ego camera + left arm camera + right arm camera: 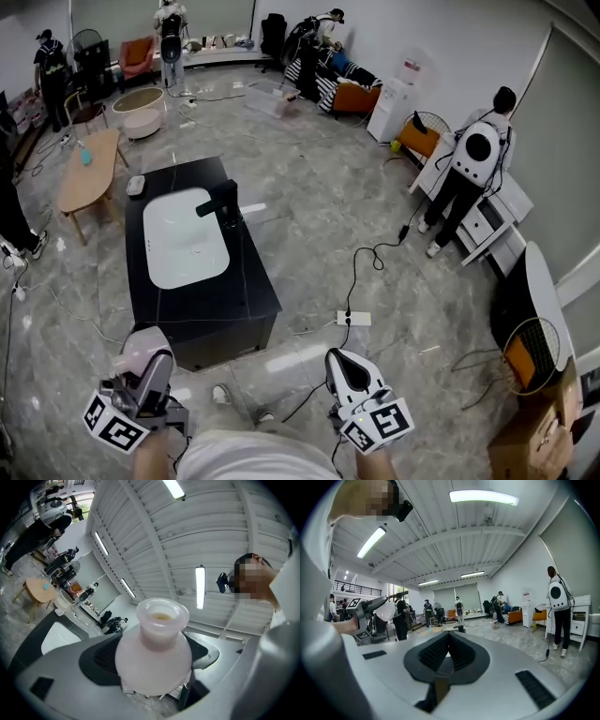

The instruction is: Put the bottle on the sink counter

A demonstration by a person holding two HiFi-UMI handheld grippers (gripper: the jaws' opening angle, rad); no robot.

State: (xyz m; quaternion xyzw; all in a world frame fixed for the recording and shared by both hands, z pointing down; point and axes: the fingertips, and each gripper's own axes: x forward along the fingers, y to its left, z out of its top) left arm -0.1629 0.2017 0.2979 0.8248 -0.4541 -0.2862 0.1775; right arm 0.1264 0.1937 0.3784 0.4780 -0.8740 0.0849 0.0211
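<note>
A pale pink, round-bodied bottle (153, 654) with a wide open neck sits between the jaws of my left gripper (154, 670), which is shut on its body and tilted up toward the ceiling. In the head view the same bottle (146, 351) shows in my left gripper (142, 370) at the bottom left, short of the counter's near end. The black sink counter (214, 302) has a white basin (184, 237) and a black faucet (221, 203). My right gripper (350, 369) is held at the bottom right. Its jaws (449, 645) are shut with nothing between them.
A white power strip (353, 319) and its black cable lie on the floor right of the counter. A wooden table (89, 171) stands to the far left, a small object (136, 185) rests on the counter's far corner. A person (469, 169) stands at white furniture on the right.
</note>
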